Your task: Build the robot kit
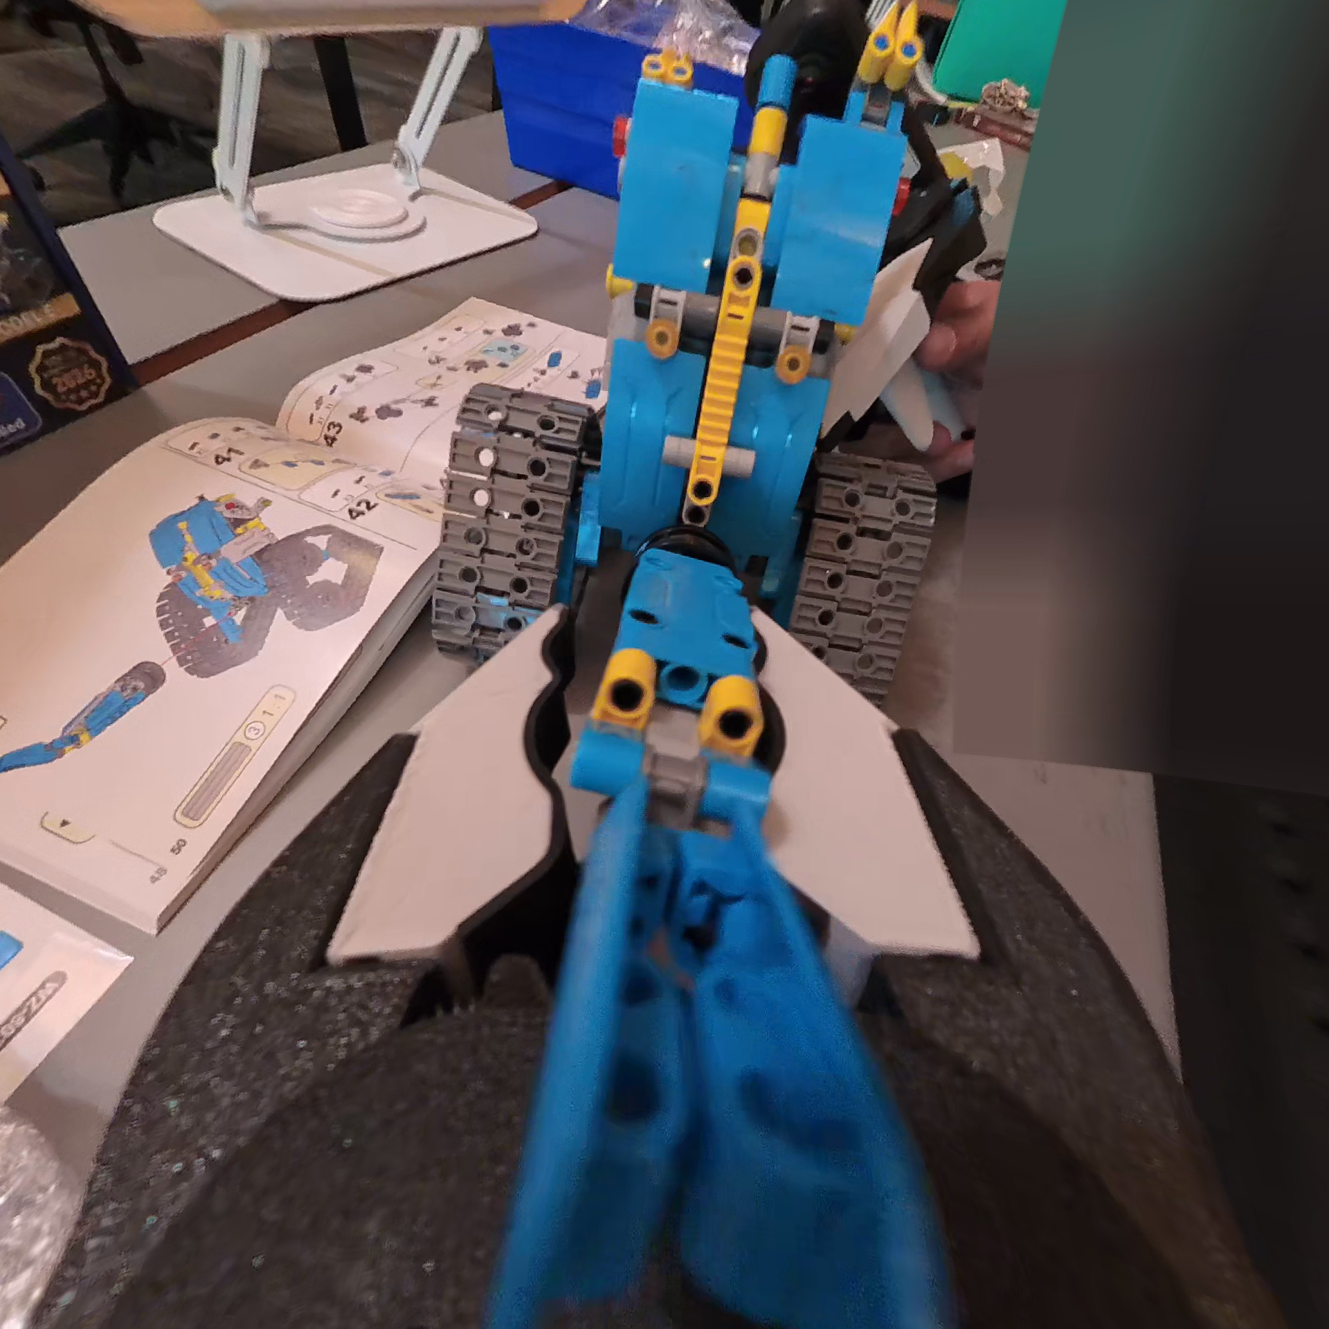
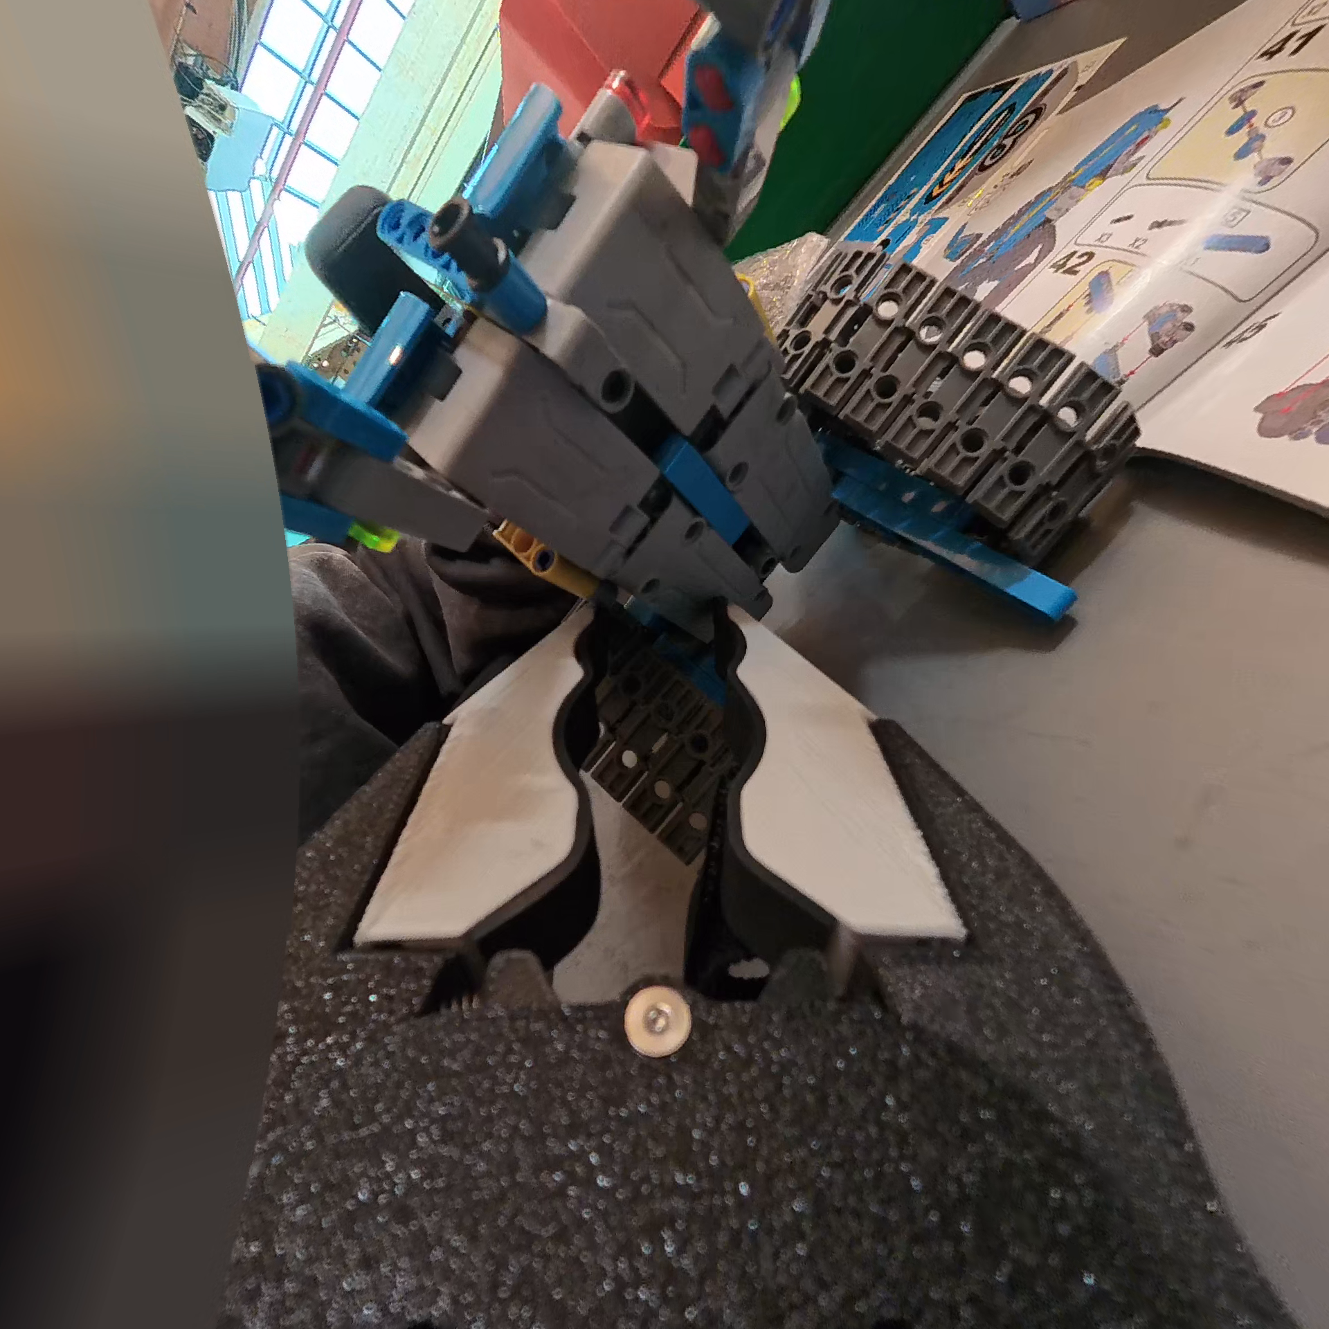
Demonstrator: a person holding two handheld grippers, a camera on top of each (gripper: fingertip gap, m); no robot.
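A blue tracked brick vehicle [image 1: 719,359] with grey treads [image 1: 510,518] and a yellow toothed bar stands on the grey table [image 1: 180,280]. My left gripper [image 1: 661,640] is shut on a long blue arm assembly [image 1: 683,647] with two yellow connectors, its far end touching the vehicle's front. My right gripper [image 2: 661,633] is shut on one grey tread [image 2: 661,762] of the vehicle [image 2: 597,403], which looks tilted in this view. The other tread [image 2: 956,381] rests on the table. The right gripper also shows in the left wrist view [image 1: 899,345], at the vehicle's right side with a hand behind it.
An open instruction booklet [image 1: 216,611] lies left of the vehicle; it also shows in the right wrist view [image 2: 1186,216]. A white stand [image 1: 345,230] and a blue bin [image 1: 561,108] stand behind. A dark box [image 1: 43,323] stands at the far left and bubble wrap [image 1: 29,1208] lies at the lower left. The left gripper's tips are roughly 8 cm from the right gripper's.
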